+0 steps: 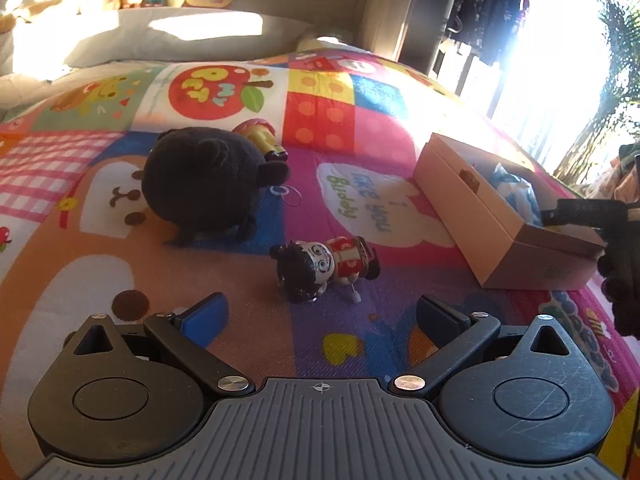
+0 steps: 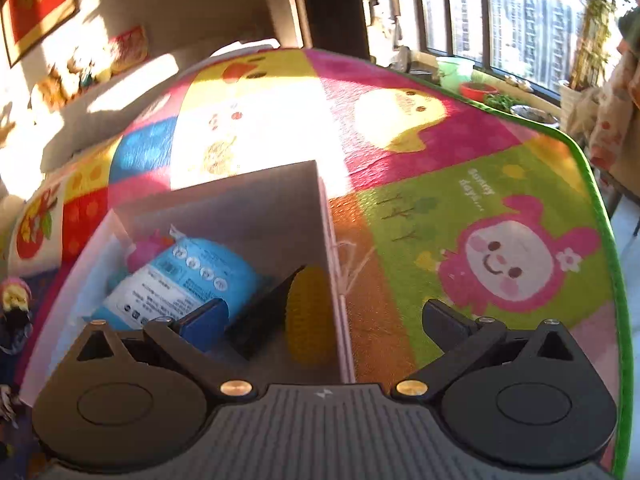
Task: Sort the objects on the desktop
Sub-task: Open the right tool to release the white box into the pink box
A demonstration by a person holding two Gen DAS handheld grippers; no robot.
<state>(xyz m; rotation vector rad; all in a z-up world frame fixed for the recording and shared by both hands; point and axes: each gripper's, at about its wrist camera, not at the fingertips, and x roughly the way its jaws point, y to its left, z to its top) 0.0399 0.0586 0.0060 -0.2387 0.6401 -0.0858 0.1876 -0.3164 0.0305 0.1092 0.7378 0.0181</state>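
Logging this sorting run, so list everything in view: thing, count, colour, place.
patchwork cartoon play mat: one, multicoloured, under everything
tan cardboard box: one, on mat, right, open
blue-white plastic packet: one, inside box
yellow bumpy toy: one, inside box by its right wall
pink item: one, inside box behind packet, unclear
black plush toy: one, mat centre-left
black-haired wind-up doll in red: one, lying before left gripper
pink-yellow small toy: one, behind plush
left gripper: jaws open, empty
right gripper: jaws open, over box
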